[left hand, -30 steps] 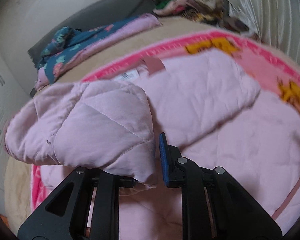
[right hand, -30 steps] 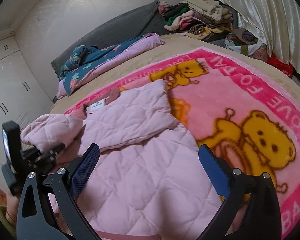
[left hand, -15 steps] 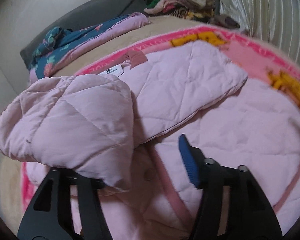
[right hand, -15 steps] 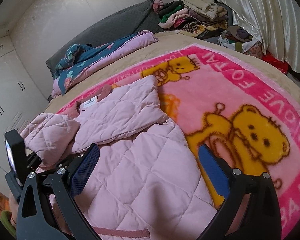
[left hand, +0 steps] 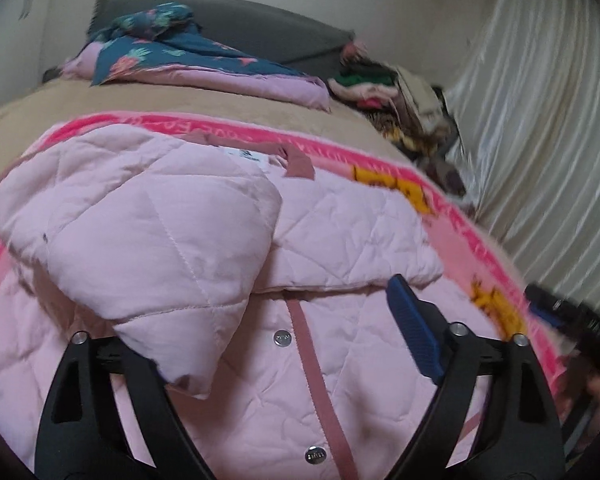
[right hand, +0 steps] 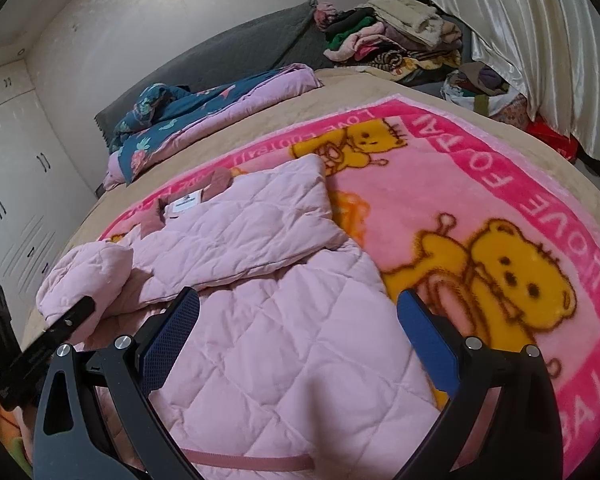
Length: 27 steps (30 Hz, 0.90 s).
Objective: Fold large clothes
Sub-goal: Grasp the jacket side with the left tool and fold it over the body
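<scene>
Two black plastic left gripper [left hand: 284, 332] arms are being seen, each pierced by a triangular cut-out and fastened with silver round-headed screws; a blue ribbed pad is being shown on one finger. The black plastic right gripper [right hand: 298, 328] is being shown alike, with blue textured pads [right hand: 428, 344] inside both fingers.

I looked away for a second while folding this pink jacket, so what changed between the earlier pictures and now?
The left gripper was shut on the sleeve; its jaws are opening, and the cuff now drapes over one finger, laid across the jacket. The view has swung toward the curtain. The right gripper stayed open and still, the blanket unmoved.
</scene>
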### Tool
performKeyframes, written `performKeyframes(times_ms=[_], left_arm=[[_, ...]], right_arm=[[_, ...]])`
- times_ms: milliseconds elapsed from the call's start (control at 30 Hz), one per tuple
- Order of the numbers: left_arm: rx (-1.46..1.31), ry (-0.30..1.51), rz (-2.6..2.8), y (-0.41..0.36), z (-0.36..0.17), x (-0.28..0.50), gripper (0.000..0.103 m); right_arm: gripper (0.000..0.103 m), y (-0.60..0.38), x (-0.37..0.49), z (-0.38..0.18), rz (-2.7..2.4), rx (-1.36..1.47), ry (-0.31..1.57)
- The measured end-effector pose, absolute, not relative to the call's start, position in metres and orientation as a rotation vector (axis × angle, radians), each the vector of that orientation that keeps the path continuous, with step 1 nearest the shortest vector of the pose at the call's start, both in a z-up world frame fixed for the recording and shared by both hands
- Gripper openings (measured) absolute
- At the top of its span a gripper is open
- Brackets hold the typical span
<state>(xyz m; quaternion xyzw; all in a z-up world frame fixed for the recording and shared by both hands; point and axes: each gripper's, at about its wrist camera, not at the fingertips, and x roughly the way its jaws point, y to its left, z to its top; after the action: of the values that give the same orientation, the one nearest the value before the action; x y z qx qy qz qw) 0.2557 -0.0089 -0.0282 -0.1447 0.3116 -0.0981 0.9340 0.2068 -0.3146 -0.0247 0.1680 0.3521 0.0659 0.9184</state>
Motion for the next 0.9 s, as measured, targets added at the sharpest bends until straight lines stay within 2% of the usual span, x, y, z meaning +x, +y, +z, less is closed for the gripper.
performKeyframes(times_ms=[333,367,433,467,500,733,900], left_arm=[[-0.741,0.661,-0.024,0.061,-0.041,0.251,0.09],[-0.749,0.657,-0.006,0.064,-0.043,0.251,0.087],[-0.766,0.655,0.029,0.071,-0.043,0.253,0.059],[-0.77,0.646,0.041,0.075,-0.042,0.253,0.024],[-0.765,0.631,0.057,0.08,-0.039,0.255,0.019],[-0.592,0.475,0.154,0.086,0.012,0.254,0.018],[-0.273,0.426,0.145,0.049,0.06,0.277,0.014]], right_arm=[[0.098,-0.303,0.209,-0.024,0.169,0.34,0.725],[0.098,-0.303,0.209,-0.024,0.176,0.342,0.721],[0.098,-0.305,0.208,-0.024,0.177,0.344,0.718],[0.098,-0.307,0.208,-0.025,0.175,0.346,0.718],[0.098,-0.309,0.209,-0.026,0.172,0.351,0.72],[0.098,-0.319,0.208,-0.025,0.166,0.371,0.71],[0.098,-0.324,0.207,-0.026,0.163,0.381,0.706]])
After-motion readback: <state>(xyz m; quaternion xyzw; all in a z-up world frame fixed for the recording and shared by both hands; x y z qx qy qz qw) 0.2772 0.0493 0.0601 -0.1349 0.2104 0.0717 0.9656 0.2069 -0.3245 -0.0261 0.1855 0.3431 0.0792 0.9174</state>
